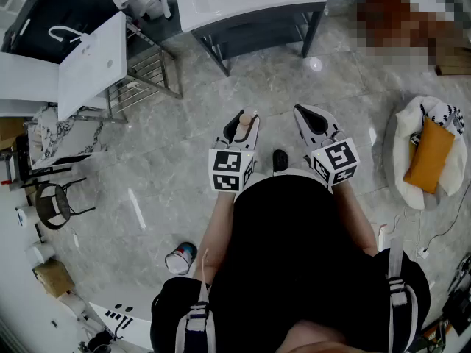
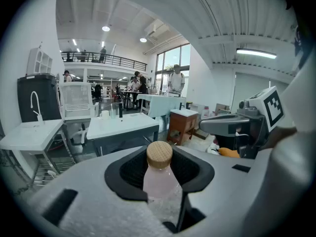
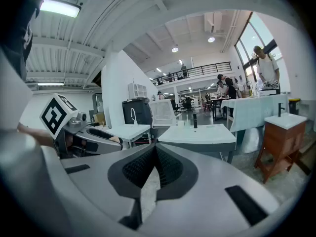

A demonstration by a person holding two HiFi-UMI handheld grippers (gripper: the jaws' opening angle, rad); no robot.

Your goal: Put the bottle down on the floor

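A clear bottle [image 2: 159, 184] of pale pink liquid with a round wooden cap [image 2: 159, 154] stands upright between the dark pads of my left gripper [image 1: 243, 121], which is shut on it. In the head view only the cap [image 1: 249, 114] shows, held above the grey marble floor [image 1: 184, 145] in front of the person. My right gripper [image 1: 311, 118] hangs beside it to the right. Its jaws meet at the tips with nothing between them [image 3: 155, 151]. Each gripper shows in the other's view: the right one [image 2: 236, 125], the left one [image 3: 91, 138].
A white basin table [image 1: 250, 2] stands ahead, and a white tabletop with a faucet [image 1: 92, 65] lies to the left. A small can [image 1: 180, 258] sits on the floor at the lower left. A white pet bed with an orange cushion [image 1: 427, 157] lies to the right.
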